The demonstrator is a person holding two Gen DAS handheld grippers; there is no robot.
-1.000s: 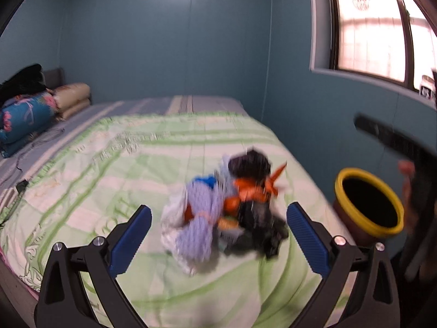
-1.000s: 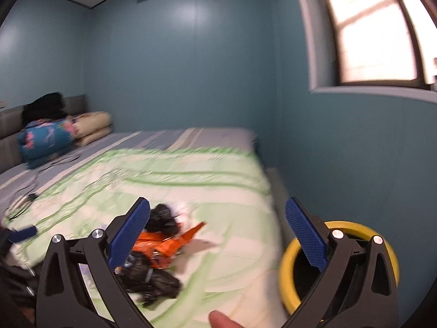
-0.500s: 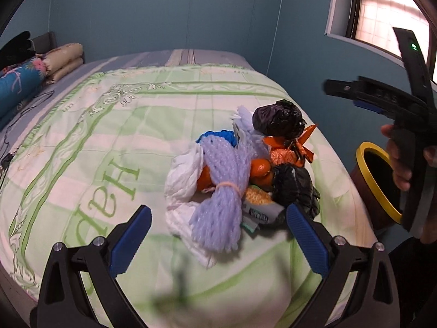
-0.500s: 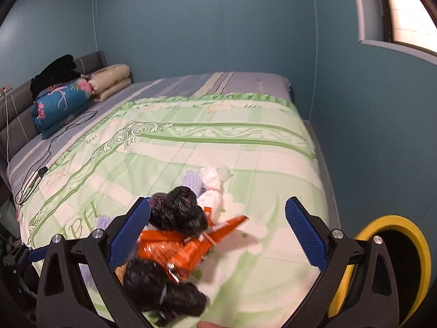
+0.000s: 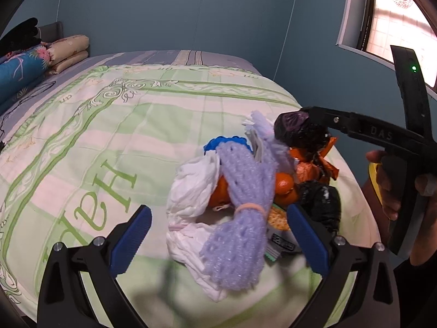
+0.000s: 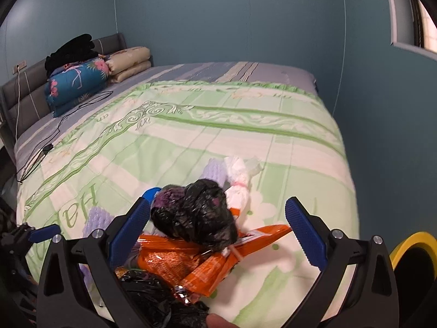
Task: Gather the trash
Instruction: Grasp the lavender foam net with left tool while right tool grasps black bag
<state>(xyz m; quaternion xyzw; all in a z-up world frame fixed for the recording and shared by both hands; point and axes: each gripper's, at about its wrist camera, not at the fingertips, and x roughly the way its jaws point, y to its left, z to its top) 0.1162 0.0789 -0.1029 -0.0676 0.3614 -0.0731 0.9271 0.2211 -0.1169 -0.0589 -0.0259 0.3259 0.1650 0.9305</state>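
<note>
A heap of trash lies on the green bedspread (image 5: pixel 95 147) near the bed's right edge. It holds a purple foam net (image 5: pixel 243 205), a white plastic bag (image 5: pixel 191 191), oranges (image 5: pixel 284 188), an orange wrapper (image 6: pixel 196 259) and black bags (image 6: pixel 196 216). My left gripper (image 5: pixel 218 235) is open just in front of the purple net, its jaws either side of it. My right gripper (image 6: pixel 218 227) is open over the top black bag, which lies between its jaws. In the left wrist view the right gripper's body (image 5: pixel 382 134) reaches in over that bag (image 5: pixel 297 131).
A yellow-rimmed bin (image 6: pixel 409 257) stands on the floor just off the bed's right side. Folded bedding and pillows (image 6: pixel 82 79) lie at the headboard, with a black cable (image 6: pixel 54 139) on the bed's left. A blue wall and window (image 5: pixel 396 22) are to the right.
Both grippers have moved down and closer to the trash heap. The right gripper has swung left from the bin side until its jaws frame the top black bag.
</note>
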